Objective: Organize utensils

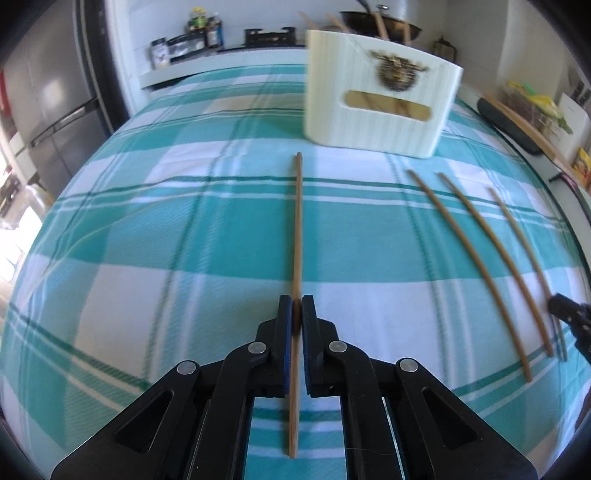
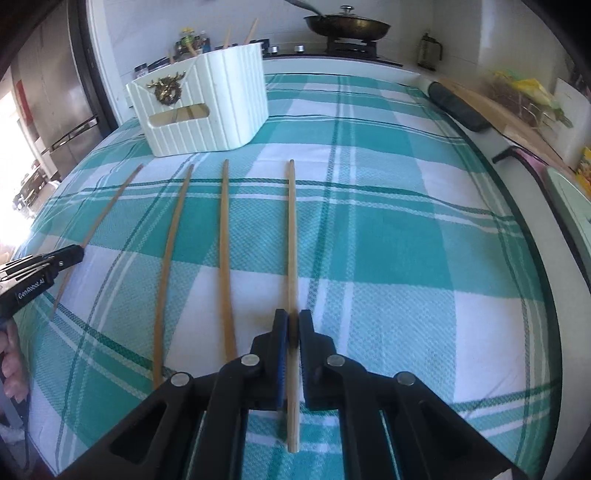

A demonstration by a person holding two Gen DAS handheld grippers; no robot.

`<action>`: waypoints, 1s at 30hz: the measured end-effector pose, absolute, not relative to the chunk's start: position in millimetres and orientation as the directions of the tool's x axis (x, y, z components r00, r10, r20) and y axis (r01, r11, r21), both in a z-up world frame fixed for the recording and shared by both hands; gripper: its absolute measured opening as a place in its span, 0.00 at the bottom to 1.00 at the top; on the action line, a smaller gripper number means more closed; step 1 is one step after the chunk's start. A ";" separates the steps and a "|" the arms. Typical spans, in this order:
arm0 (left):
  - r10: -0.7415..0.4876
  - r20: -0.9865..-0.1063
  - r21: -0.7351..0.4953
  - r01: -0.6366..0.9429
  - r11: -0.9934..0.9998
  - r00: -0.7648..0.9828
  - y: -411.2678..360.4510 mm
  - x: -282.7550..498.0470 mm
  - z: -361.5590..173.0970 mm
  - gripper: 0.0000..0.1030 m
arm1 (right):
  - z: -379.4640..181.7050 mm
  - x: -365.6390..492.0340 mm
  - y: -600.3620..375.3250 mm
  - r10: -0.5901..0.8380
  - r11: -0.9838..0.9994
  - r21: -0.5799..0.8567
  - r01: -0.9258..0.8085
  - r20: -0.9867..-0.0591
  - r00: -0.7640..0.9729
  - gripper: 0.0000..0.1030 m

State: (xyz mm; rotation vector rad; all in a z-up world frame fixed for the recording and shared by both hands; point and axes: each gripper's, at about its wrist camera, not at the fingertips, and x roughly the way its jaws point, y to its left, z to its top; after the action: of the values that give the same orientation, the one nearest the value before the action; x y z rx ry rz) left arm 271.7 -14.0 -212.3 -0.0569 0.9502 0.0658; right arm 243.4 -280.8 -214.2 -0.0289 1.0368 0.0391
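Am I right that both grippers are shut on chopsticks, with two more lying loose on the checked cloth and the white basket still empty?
Not quite: the white basket is not empty. The right wrist view shows wooden sticks rising above its rim. The rest holds: the left gripper and right gripper each clamp a chopstick, and two more lie loose on the checked cloth.

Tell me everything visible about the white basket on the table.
The white basket looks like ribbed plastic, with rounded corners, a slot handle cut in its near wall and a gold wreath ornament above the slot. It stands upright on the checked tablecloth, beyond the loose chopsticks. Several wooden sticks poke out of its top. Neither gripper touches it.
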 end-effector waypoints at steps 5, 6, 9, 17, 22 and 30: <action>0.027 -0.828 -0.049 -0.121 0.991 0.559 29.1 258.8 -212.6 0.04 | -211.6 209.8 -300.7 -0.076 0.997 -0.061 0.046 -0.848 0.525 0.06; 0.026 -0.829 -0.049 -0.120 0.992 0.558 34.6 257.5 -213.1 0.04 | -210.7 205.2 -304.2 -0.089 0.996 -0.070 0.056 -0.846 0.525 0.06; -0.012 -0.826 -0.069 -0.080 0.994 0.563 43.1 256.0 -214.3 0.06 | -208.0 197.5 -312.8 -0.119 0.993 -0.094 0.075 -0.842 0.527 0.09; 0.033 -0.816 -0.006 -0.066 0.998 0.578 41.0 263.4 -219.9 0.74 | -213.4 210.5 -317.9 -0.084 0.996 -0.082 0.029 -0.841 0.534 0.45; 0.079 -0.815 0.029 -0.095 0.995 0.574 47.7 270.7 -223.5 0.95 | -215.7 219.6 -321.9 -0.086 0.996 -0.088 0.024 -0.830 0.551 0.49; 0.061 -0.817 0.013 -0.088 0.996 0.574 53.7 272.4 -227.3 1.00 | -217.9 221.2 -327.5 -0.074 0.997 -0.070 0.030 -0.817 0.572 0.52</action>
State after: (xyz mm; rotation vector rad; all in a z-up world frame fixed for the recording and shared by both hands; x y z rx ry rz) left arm 272.4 53.7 -227.3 -0.0306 0.9556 0.0877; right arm 221.2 -327.5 -217.9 -0.0500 0.9596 -0.0612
